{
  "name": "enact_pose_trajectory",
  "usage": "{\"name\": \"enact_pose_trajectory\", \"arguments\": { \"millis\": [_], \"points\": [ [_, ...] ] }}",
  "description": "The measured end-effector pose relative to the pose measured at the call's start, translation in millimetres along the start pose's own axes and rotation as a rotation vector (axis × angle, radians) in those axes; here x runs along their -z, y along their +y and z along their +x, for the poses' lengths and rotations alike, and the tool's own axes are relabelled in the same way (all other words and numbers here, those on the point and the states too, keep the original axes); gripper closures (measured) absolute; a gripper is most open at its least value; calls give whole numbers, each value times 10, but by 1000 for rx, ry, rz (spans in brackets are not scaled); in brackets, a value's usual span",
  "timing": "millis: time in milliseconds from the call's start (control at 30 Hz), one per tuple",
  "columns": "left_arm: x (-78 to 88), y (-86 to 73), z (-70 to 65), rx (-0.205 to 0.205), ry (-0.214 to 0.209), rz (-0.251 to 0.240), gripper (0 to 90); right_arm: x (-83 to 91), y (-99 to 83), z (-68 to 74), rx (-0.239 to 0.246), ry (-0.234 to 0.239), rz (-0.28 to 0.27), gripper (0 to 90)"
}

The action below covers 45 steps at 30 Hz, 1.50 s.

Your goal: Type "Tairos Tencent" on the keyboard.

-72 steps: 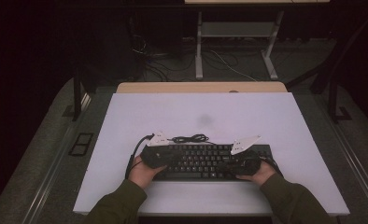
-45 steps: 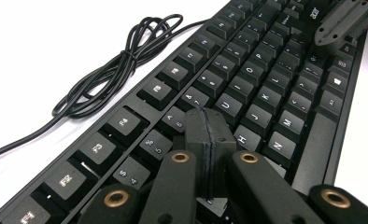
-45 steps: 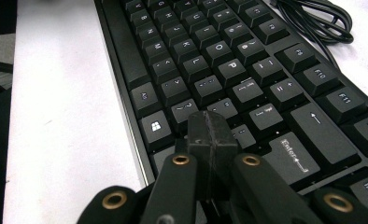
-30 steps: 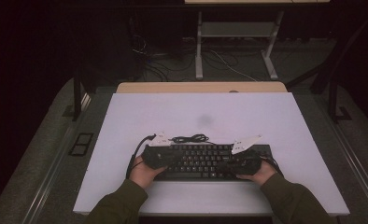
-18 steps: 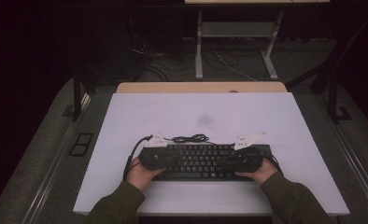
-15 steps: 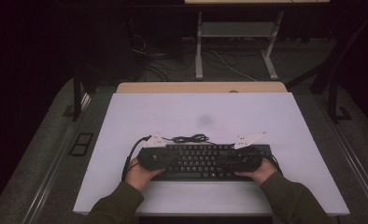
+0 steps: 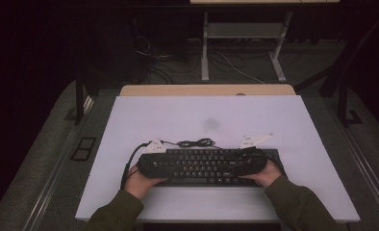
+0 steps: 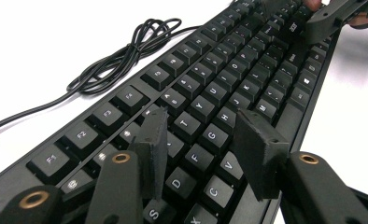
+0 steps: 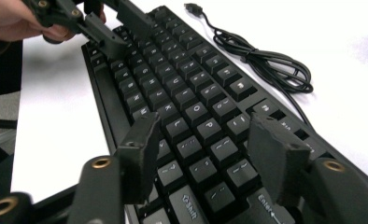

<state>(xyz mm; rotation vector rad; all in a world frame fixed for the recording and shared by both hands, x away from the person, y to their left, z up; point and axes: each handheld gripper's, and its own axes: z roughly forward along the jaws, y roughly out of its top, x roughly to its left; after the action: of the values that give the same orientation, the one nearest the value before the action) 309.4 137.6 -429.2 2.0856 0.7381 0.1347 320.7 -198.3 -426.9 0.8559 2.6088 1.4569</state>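
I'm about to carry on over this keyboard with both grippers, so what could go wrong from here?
1. The open left gripper and right gripper hover low above the keyboard; their fingers could press or snag keycaps.
2. The loose cable coiled just behind the keyboard could catch a gripper and drag it.

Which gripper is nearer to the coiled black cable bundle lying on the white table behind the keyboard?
Left. The left gripper is over the black keyboard's left end, near the coiled black cable bundle. The right gripper is over the right end, farther away.
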Motion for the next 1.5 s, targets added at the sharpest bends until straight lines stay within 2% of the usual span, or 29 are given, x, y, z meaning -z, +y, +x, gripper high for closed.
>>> {"name": "enact_pose_trajectory", "arguments": {
  "millis": [233,667,800,1100,1267,1500],
  "points": [
    [34,-38,21,8,15,-3,476,-41,49,-26,-29,-14,-29,353],
    [52,-58,49,3,45,5,441,-198,140,-39,-32,-44,-69,296],
    [57,-55,56,-2,76,7,495,-245,171,-37,-32,-48,-78,292],
    [82,-56,94,-3,108,-6,627,-292,166,-23,-29,-47,-81,289],
    [76,-63,134,-8,115,13,715,-313,157,-7,-23,-46,-73,289],
    [63,-50,141,-11,114,11,851,-321,149,-7,-22,-47,-70,288]
  ]
}}
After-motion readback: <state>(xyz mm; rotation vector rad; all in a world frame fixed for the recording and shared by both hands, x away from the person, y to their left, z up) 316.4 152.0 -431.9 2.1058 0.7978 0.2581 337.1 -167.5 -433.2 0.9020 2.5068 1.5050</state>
